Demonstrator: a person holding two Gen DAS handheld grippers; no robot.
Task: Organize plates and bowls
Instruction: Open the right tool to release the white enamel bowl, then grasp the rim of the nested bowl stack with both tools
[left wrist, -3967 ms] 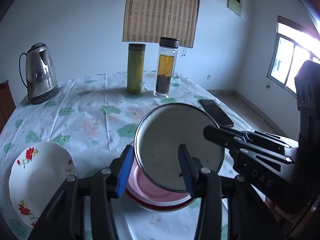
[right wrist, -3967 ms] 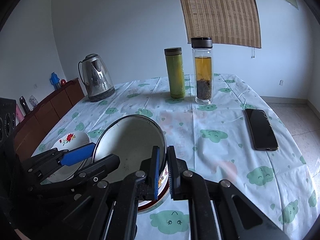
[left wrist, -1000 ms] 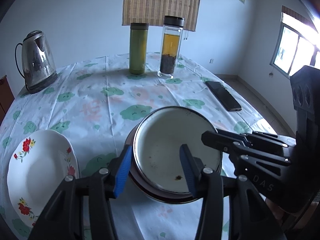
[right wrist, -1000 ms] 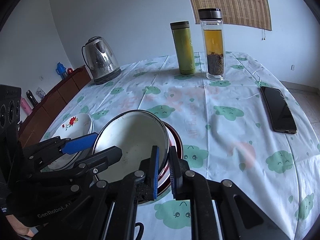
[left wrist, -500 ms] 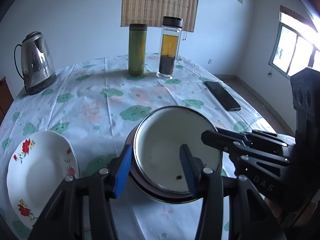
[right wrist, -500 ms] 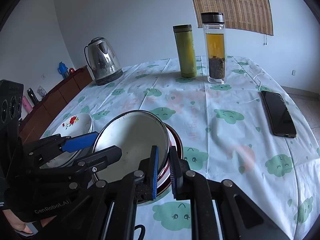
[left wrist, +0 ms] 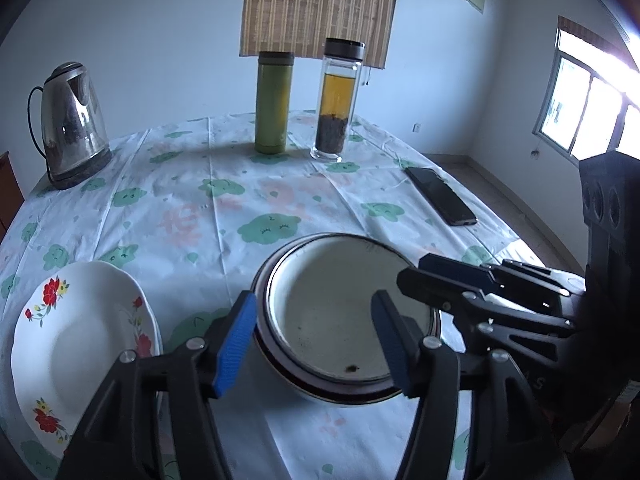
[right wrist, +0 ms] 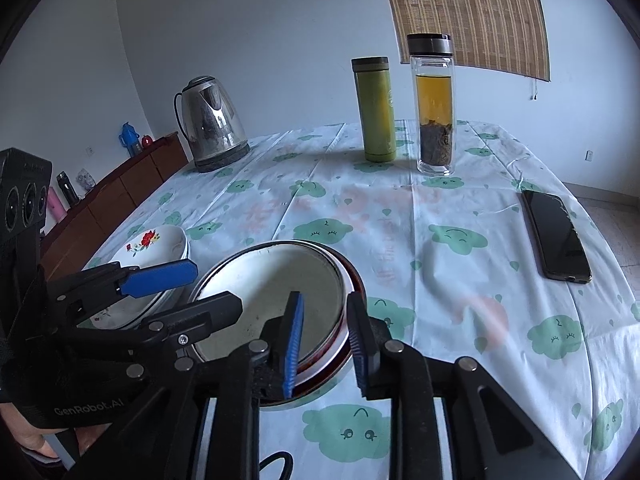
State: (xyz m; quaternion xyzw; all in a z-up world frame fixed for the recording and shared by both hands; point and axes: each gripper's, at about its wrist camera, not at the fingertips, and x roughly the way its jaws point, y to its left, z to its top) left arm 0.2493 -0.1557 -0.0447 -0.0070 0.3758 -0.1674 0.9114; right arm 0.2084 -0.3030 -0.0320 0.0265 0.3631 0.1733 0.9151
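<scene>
1. Two claws, left gripper [left wrist: 312, 340] and right gripper [right wrist: 326, 340], had just been opening, letting go of the white bowl [left wrist: 344, 312] nested in the red-rimmed bowl [right wrist: 354, 280].
2. One flowered plate [left wrist: 76, 332] lay beside.
3. Only the right view showed a cabinet [right wrist: 120, 196].

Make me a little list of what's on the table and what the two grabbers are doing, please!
stacked: white enamel bowl nested in the red-rimmed bowl
left gripper: jaws just opened, astride the white bowl's near rim, not pressing it
right gripper: jaws just opened, astride the bowls' rims
beside the stack: flowered plate
far side: kettle, green flask, tea bottle
right edge: phone
</scene>
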